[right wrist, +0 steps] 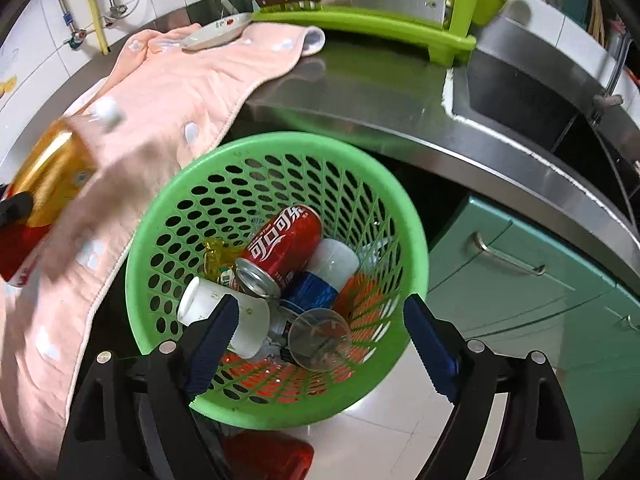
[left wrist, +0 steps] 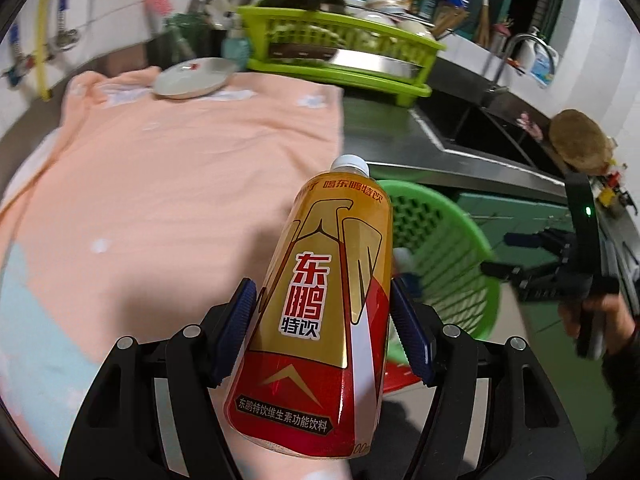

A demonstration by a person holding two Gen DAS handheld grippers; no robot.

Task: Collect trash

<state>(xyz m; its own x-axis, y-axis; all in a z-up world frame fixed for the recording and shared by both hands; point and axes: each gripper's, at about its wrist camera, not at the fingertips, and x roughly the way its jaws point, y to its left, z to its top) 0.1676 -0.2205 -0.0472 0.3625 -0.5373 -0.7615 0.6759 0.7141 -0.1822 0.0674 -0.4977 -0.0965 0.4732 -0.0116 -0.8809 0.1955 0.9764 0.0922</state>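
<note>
On the steel surface (right wrist: 360, 96), smooth and reflective, a soft pink towel (left wrist: 180, 168) lies spread as a work mat, one edge draping beside the green basket (right wrist: 412, 216). That basket, perforated plastic, sits on the floor just below the surface edge, likely so trash drops straight in; it holds a red cola can (right wrist: 286, 242), cups, wrappers. Left gripper (left wrist: 324, 332) clamps a glossy gold-red drink bottle (left wrist: 332, 280) mid-body, cap forward, near the basket. Right gripper (right wrist: 320, 344) gapes empty above the basket.
</note>
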